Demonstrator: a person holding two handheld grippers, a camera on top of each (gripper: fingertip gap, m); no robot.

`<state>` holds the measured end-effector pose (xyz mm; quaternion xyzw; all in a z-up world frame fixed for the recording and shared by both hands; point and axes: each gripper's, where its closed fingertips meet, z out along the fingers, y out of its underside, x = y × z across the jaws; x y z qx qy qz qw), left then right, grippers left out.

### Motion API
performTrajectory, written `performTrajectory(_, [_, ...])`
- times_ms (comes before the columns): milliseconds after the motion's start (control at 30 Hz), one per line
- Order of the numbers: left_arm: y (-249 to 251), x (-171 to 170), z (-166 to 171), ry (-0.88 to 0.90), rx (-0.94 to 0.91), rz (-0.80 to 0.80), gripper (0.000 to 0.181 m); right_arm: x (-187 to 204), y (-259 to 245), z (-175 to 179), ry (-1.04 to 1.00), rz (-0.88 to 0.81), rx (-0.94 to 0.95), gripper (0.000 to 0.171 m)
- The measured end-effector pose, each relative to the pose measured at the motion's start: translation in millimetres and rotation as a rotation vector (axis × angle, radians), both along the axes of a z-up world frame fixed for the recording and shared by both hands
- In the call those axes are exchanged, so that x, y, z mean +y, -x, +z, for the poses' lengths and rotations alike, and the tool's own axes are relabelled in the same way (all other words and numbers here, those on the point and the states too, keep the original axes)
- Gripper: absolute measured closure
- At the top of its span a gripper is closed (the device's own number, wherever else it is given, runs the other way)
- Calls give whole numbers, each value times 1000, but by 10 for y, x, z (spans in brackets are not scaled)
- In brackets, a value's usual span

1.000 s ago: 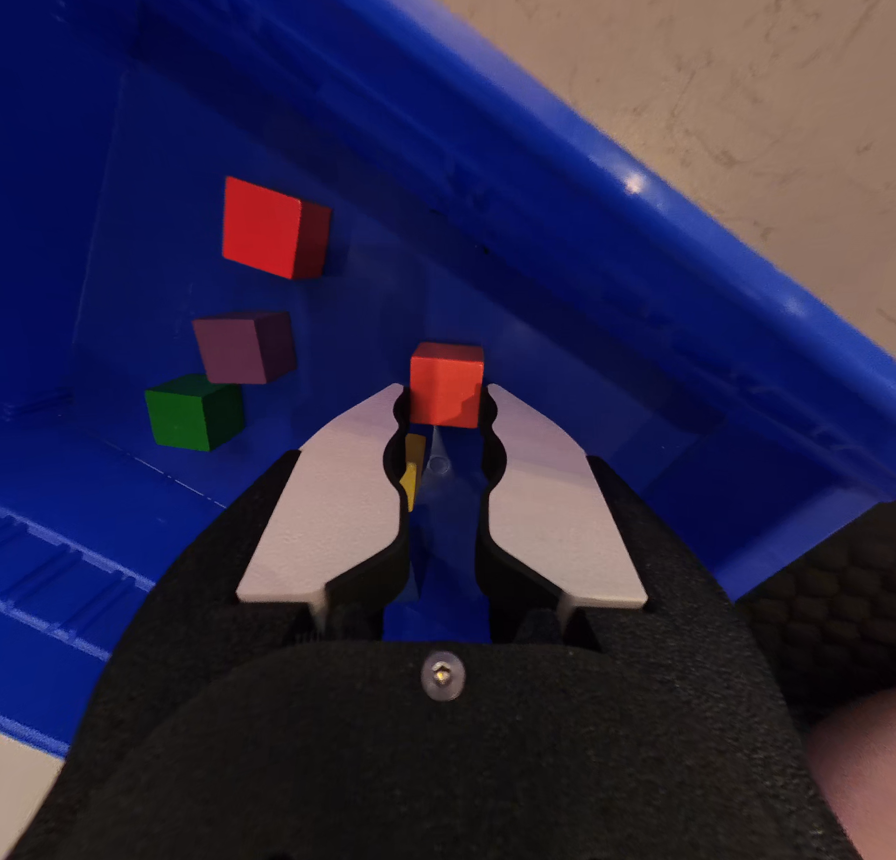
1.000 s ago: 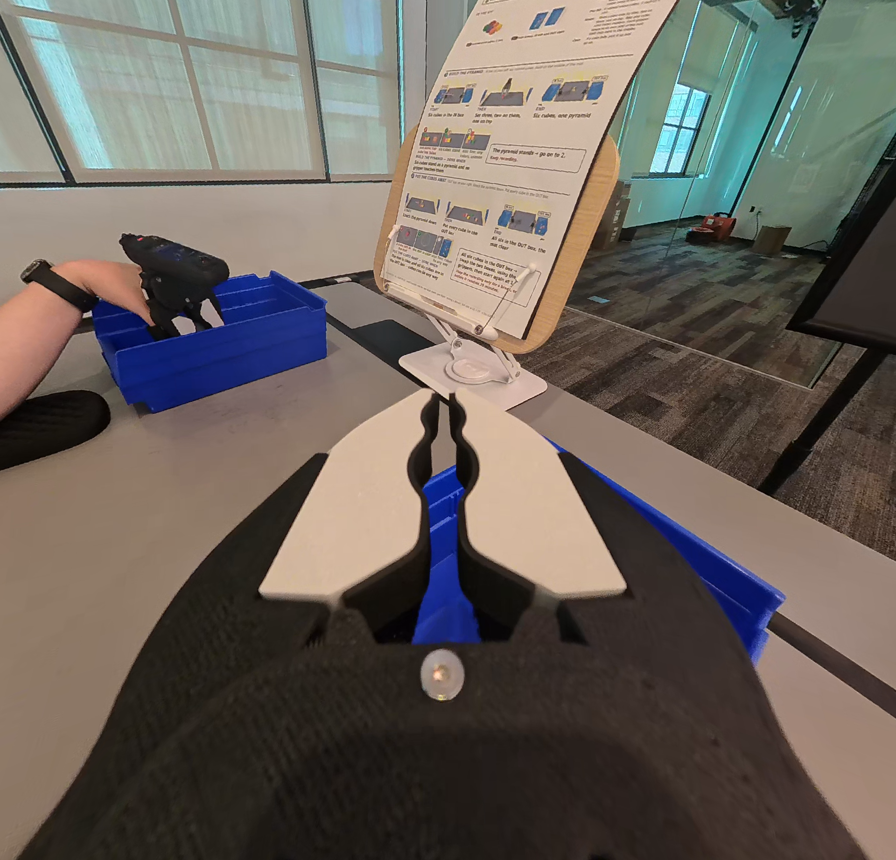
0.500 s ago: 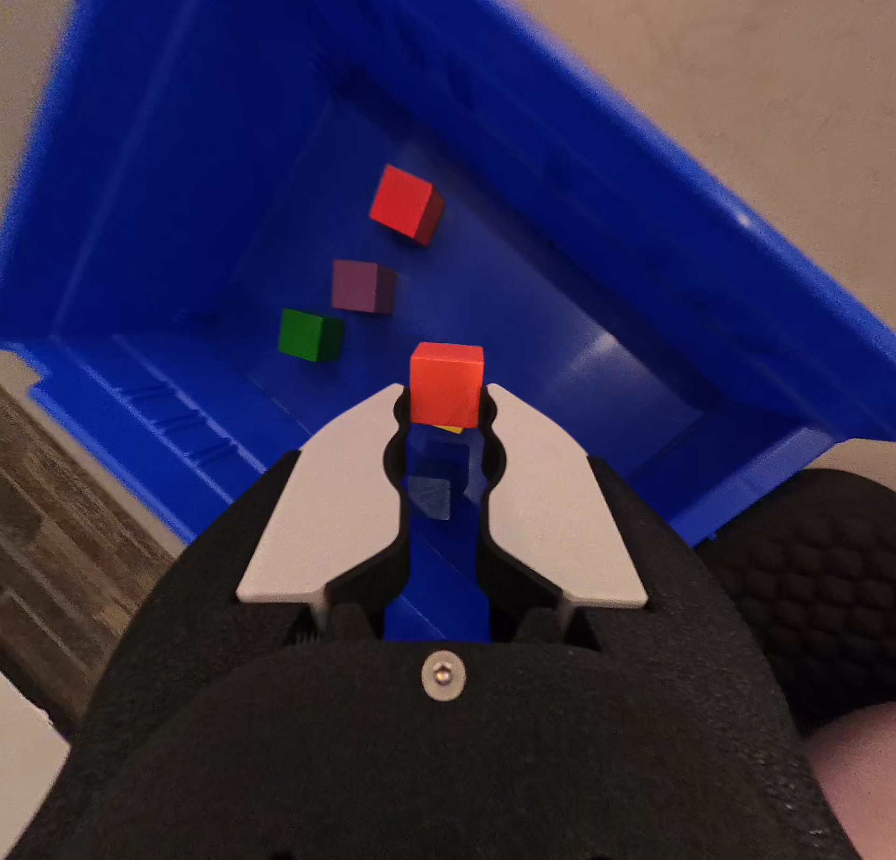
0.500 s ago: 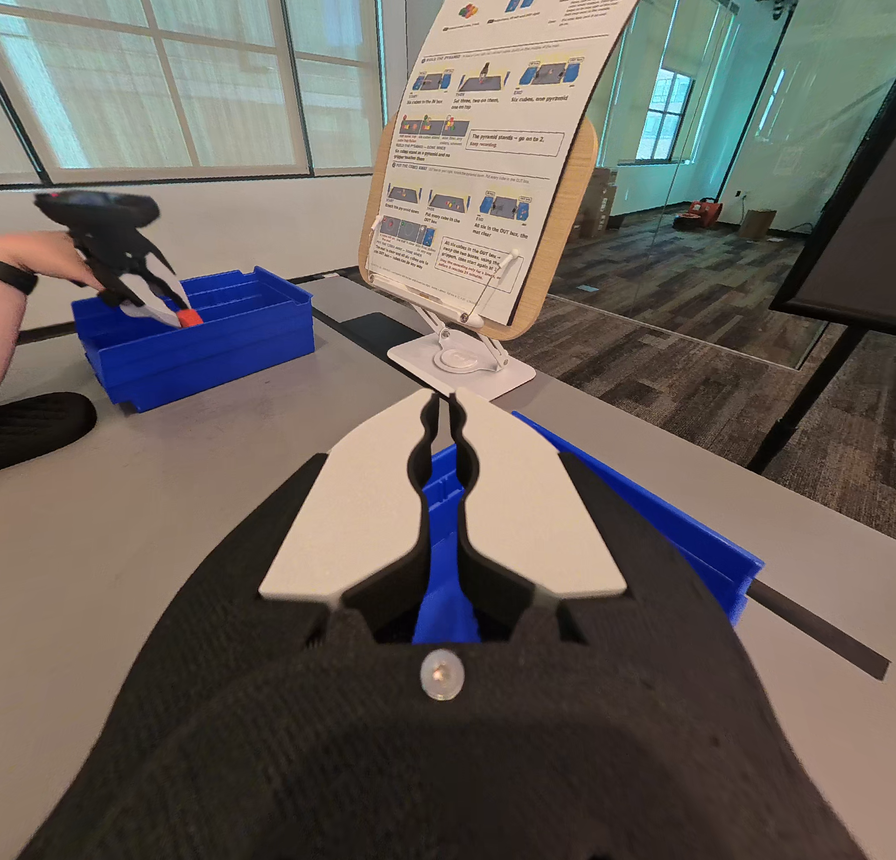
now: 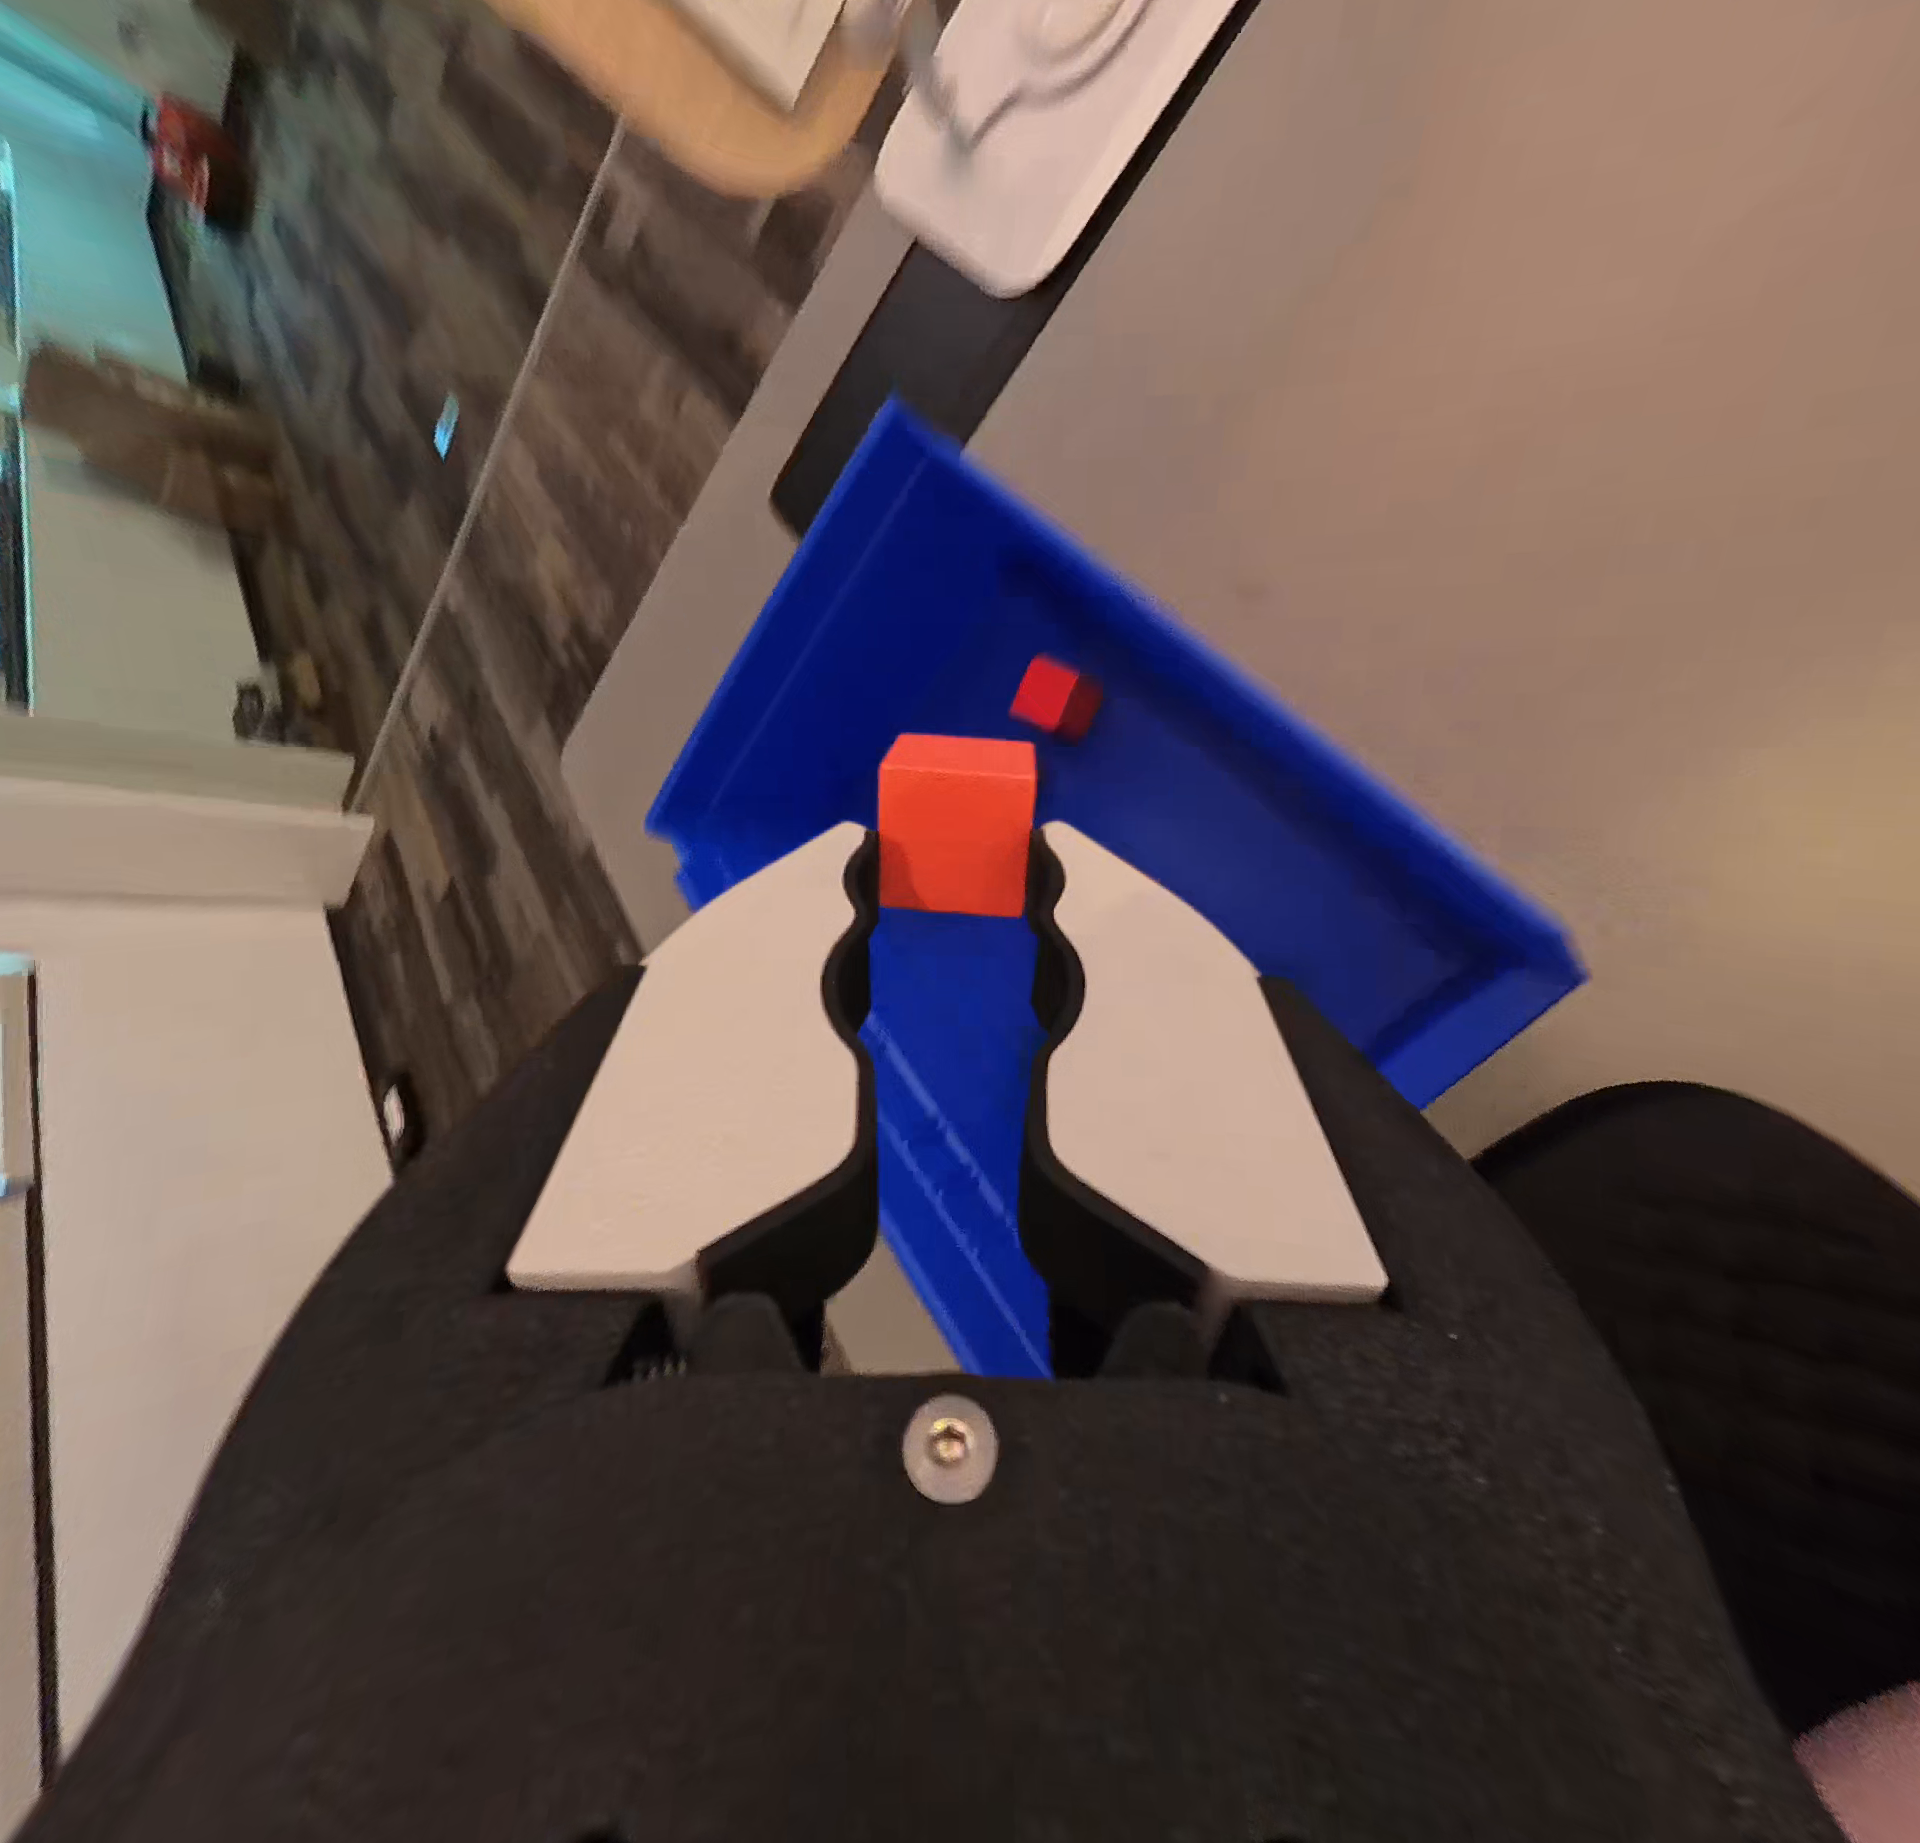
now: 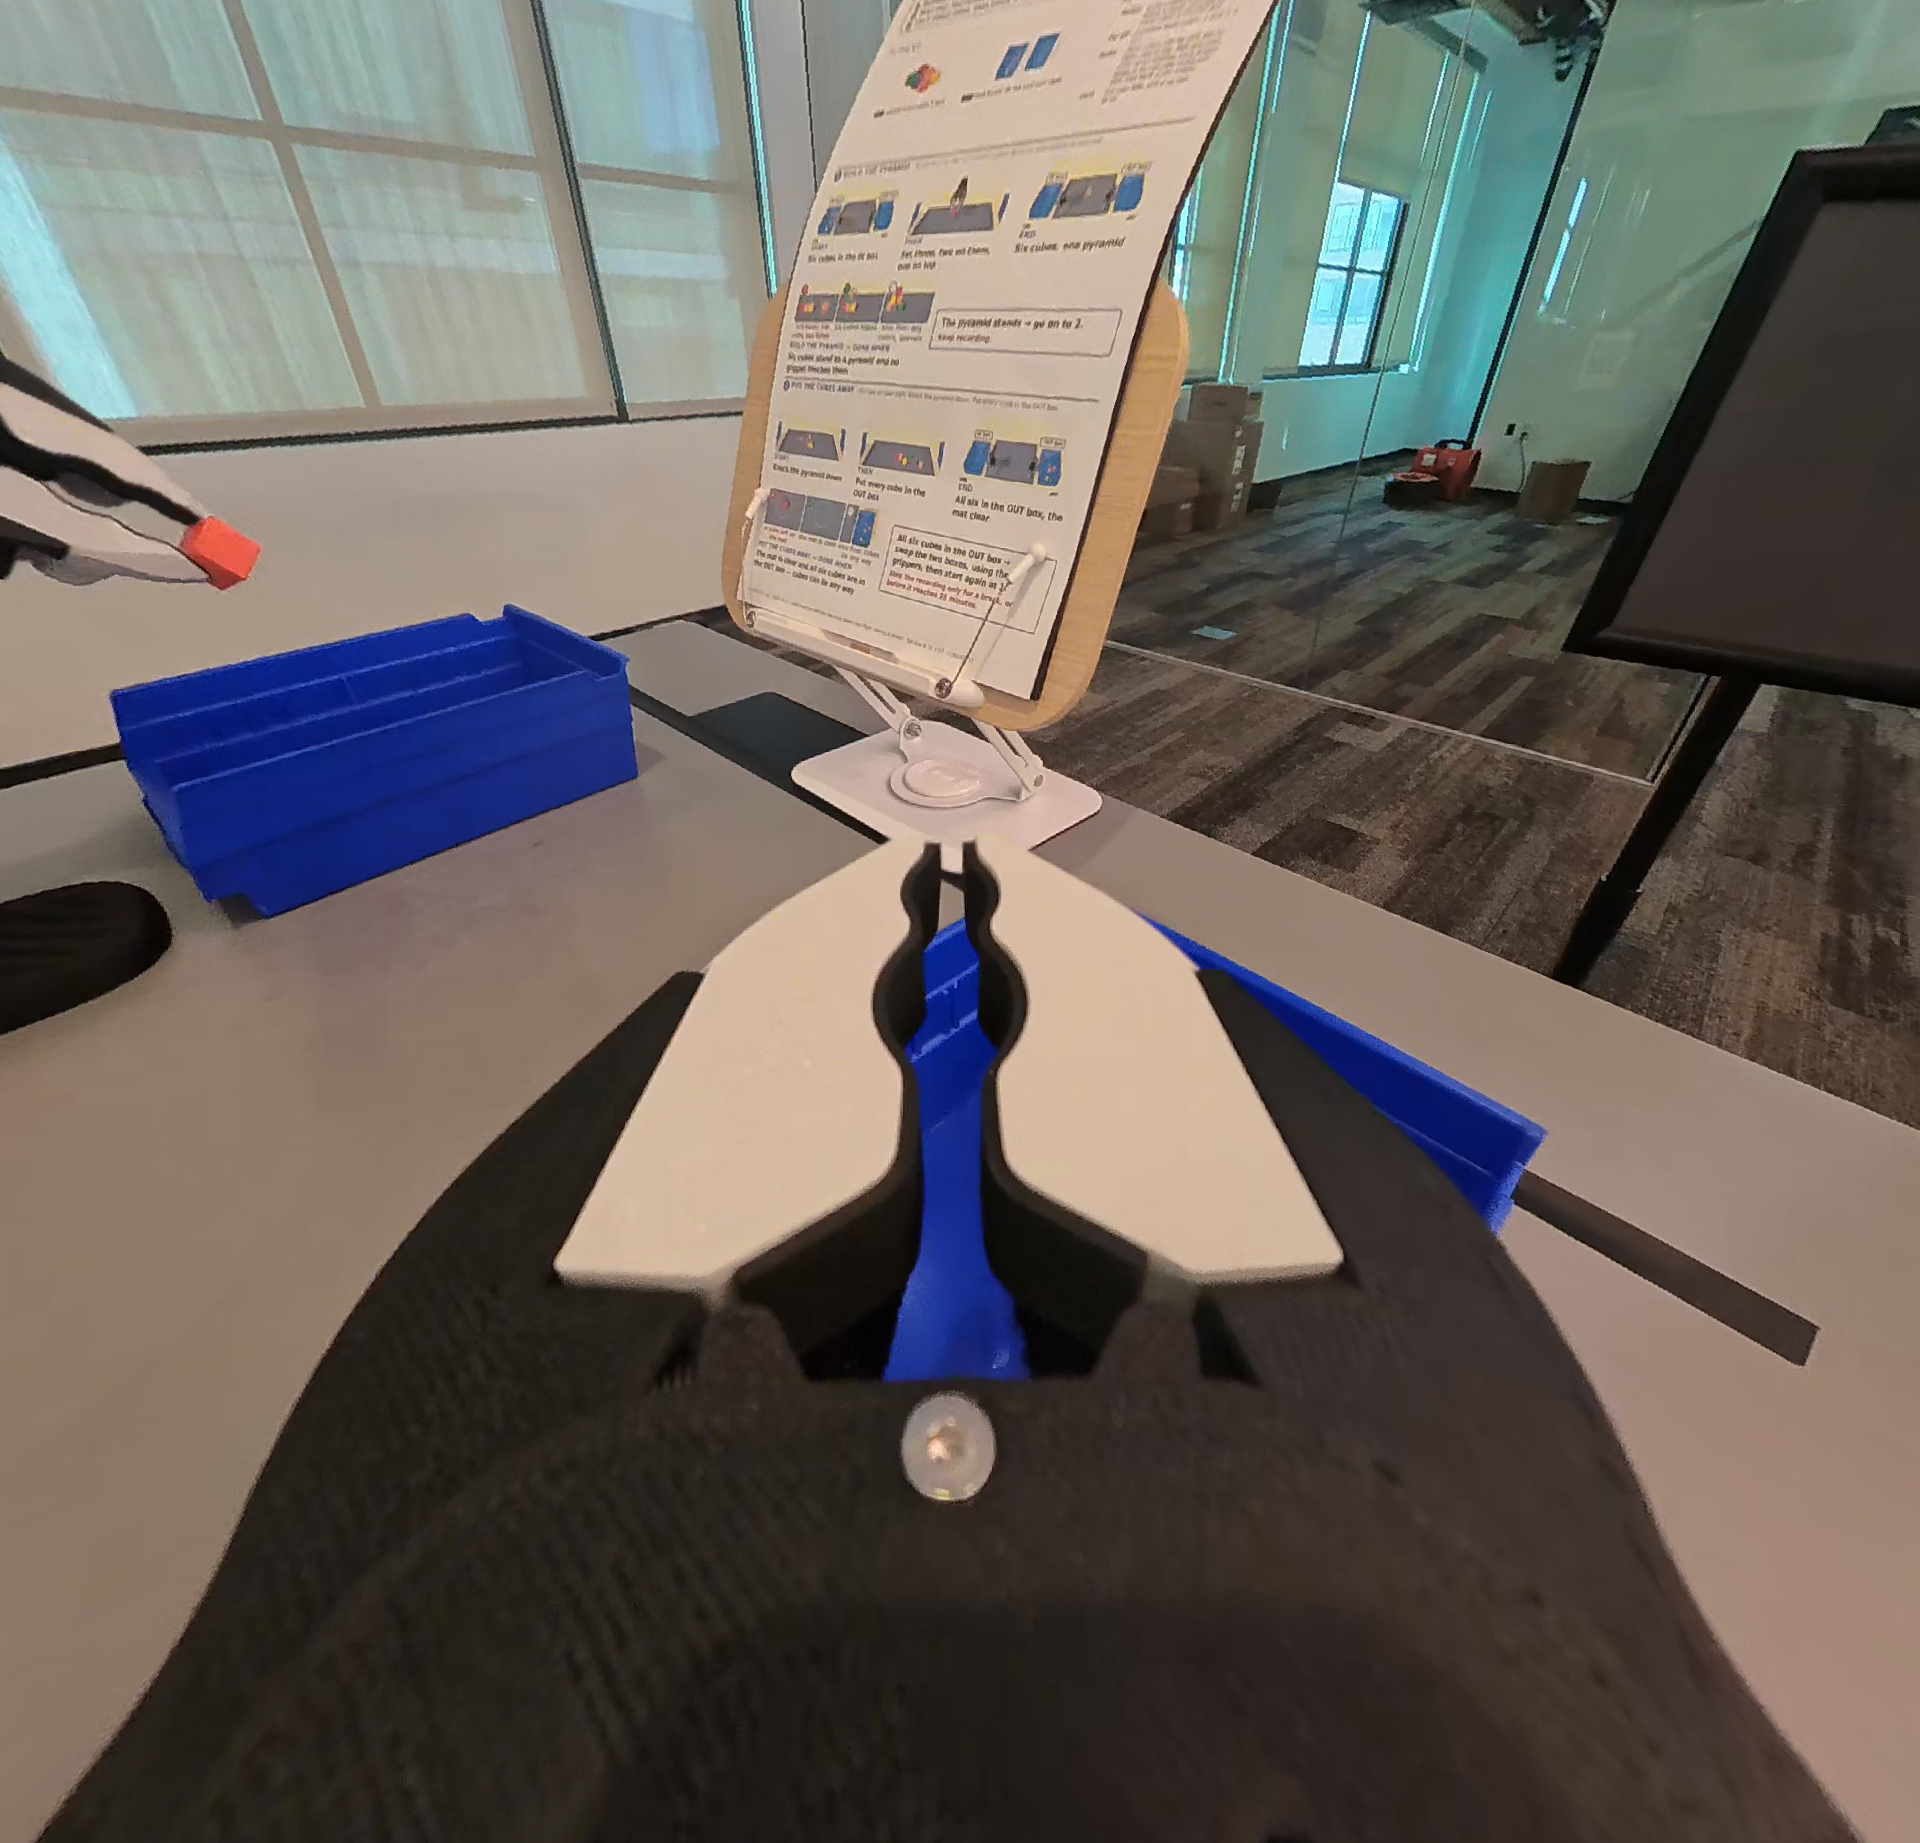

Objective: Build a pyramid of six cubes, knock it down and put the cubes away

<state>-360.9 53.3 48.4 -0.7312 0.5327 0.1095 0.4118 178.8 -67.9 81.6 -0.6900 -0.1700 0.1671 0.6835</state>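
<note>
Only the left view shows a red cube in the blue bin; left tool clamps an orange cube, right tool clenched empty.

- The right tool fills the lower half of the view, its two pale fingers nearly together with only a thin gap at the tips, nothing between them.
- A blue bin lies just beyond and partly under the fingers on the grey counter.
- A second blue bin sits well apart at the far left of the counter.
- Above that bin, the left tool enters from the left edge, gripping an orange cube in the air.
- A wooden stand on a white base holds an instruction sheet upright behind the fingertips.
- A black pad rests at the left edge.
</note>
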Motion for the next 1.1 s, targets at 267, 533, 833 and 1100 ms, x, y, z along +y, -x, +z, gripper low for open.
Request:
performTrajectory(267, [-1708, -578, -12, 69, -70, -524, 154, -55, -35, 60, -19, 8, 19, 167])
performTrajectory(533, [-2539, -690, -1118, 347, 162, -552, 154, -132, -86, 85, -22, 0, 25, 166])
performTrajectory(833, [-2785, -685, -1665, 494, 331, -578, 154, -129, -96, -31, 41, -32, -53, 166])
performTrajectory(1100, [-2925, -608, -1831, 547, 316, -582, 154, -123, -3, -33, 43, -6, -89, 166])
